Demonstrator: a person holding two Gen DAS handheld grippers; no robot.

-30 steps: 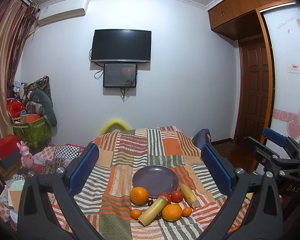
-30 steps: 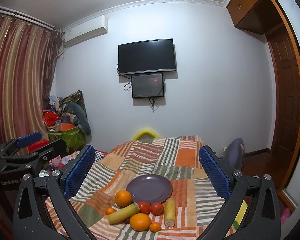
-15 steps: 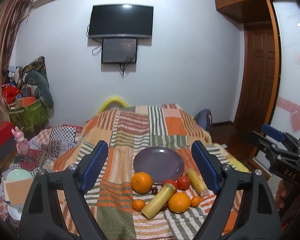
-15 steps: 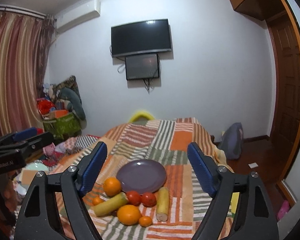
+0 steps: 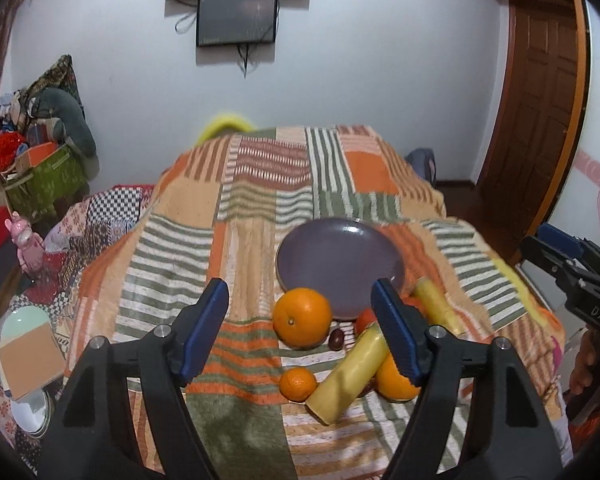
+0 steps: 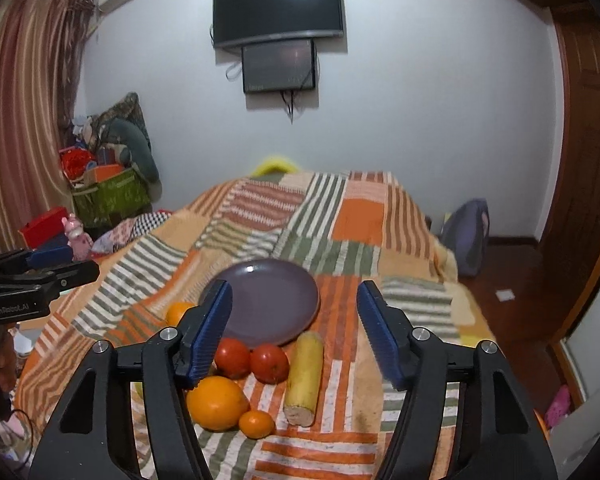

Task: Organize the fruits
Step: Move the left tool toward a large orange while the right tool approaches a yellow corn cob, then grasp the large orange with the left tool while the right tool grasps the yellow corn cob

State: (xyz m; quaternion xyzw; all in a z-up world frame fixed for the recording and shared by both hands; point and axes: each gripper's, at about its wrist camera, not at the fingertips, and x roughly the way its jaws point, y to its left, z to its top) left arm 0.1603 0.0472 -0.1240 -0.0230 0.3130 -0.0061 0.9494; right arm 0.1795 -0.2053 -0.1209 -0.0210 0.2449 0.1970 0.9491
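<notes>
Both tools have come lower and nearer to the fruit, and their jaws have just been closing with nothing between them.

Left wrist view: the left tool [image 5: 300, 320] stands half spread, around the big orange [image 5: 302, 317] beside the purple plate [image 5: 340, 256] on the bed.

Right wrist view: the right tool [image 6: 294, 326] is spread above two tomatoes [image 6: 251, 358]. Round fruit may roll on the soft blanket if a pad nudges it.

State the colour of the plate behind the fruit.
The plate is a plain, muted purple with no pattern; the right wrist view shows it best.
</notes>
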